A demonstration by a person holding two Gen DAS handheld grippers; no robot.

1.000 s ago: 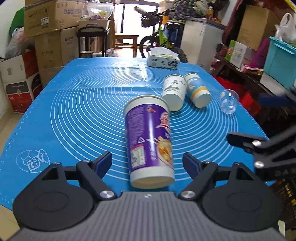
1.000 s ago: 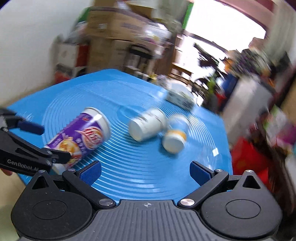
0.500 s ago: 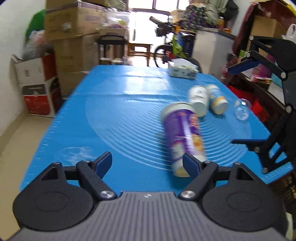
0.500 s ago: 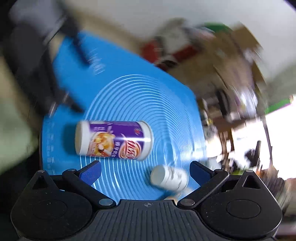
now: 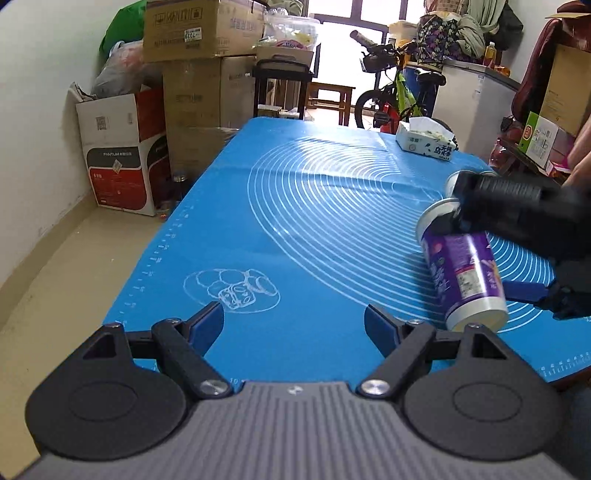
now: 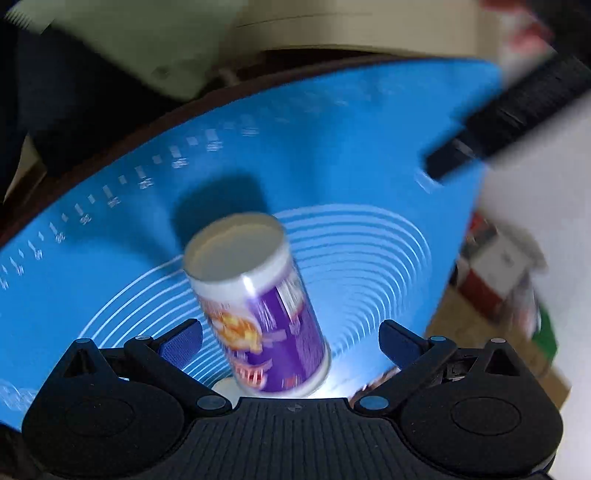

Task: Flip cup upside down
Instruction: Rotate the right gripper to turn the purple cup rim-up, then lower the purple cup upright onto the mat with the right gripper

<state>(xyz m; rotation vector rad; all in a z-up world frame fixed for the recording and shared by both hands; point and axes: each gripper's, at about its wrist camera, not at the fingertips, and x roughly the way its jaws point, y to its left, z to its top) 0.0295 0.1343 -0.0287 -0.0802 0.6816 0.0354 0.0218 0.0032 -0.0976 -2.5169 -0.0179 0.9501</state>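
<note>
A tall purple and white paper cup lies on its side on the blue mat, at the right of the left wrist view. My right gripper is open, its jaws on either side of the cup, not touching it; its black body hangs over the cup. My left gripper is open and empty over the mat's near edge, left of the cup.
A tissue box sits at the mat's far right. Another cup's rim shows behind the right gripper. Cardboard boxes, a bicycle and clutter stand beyond the table. The mat's edge is close.
My right gripper swung over the purple cup and now straddles it from above. My left gripper drew left and back, so the cup moved to the right of its view.
</note>
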